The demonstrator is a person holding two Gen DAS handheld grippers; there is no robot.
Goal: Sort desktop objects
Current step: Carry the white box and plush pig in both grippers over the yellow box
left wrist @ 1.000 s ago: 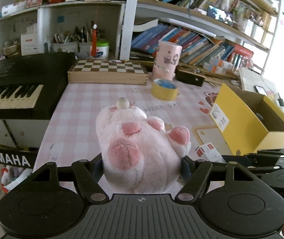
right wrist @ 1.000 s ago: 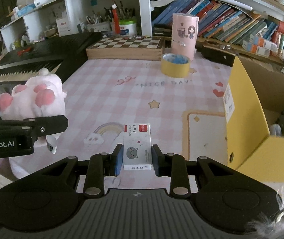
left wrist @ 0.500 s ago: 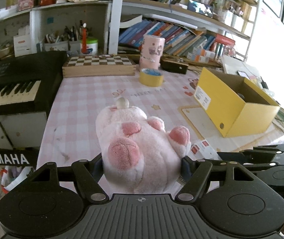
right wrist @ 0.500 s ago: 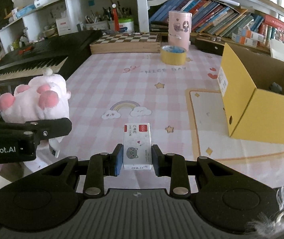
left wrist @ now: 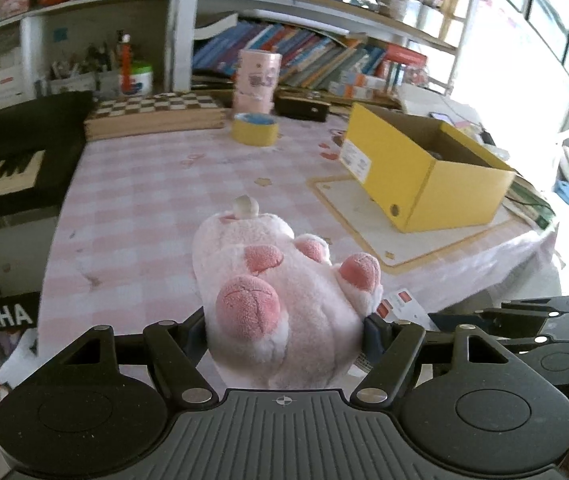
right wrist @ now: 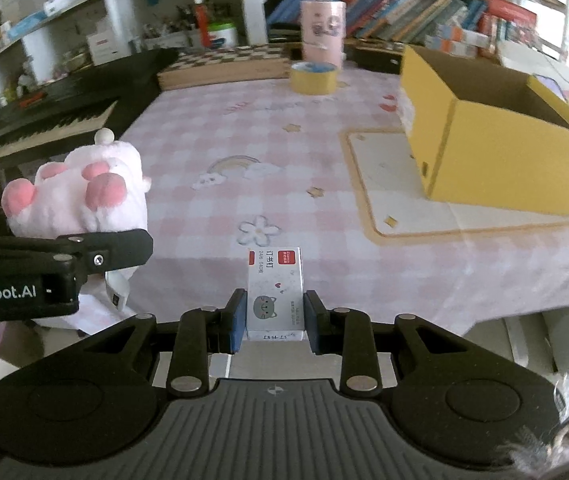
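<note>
With the left gripper [left wrist: 284,330] clamped on the plush paw [left wrist: 284,280] and the right gripper [right wrist: 272,312] pinching the staple box [right wrist: 275,294], the slim box could slip out short of the yellow box [right wrist: 496,136].

Left tool [left wrist: 284,330] clamped wide, right tool [right wrist: 272,314] clamped narrow, both tilted downward, side by side

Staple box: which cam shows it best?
Right wrist: the staple box sits centred between the right gripper's pads, label facing up. Left wrist shows only a corner behind the plush paw.
</note>
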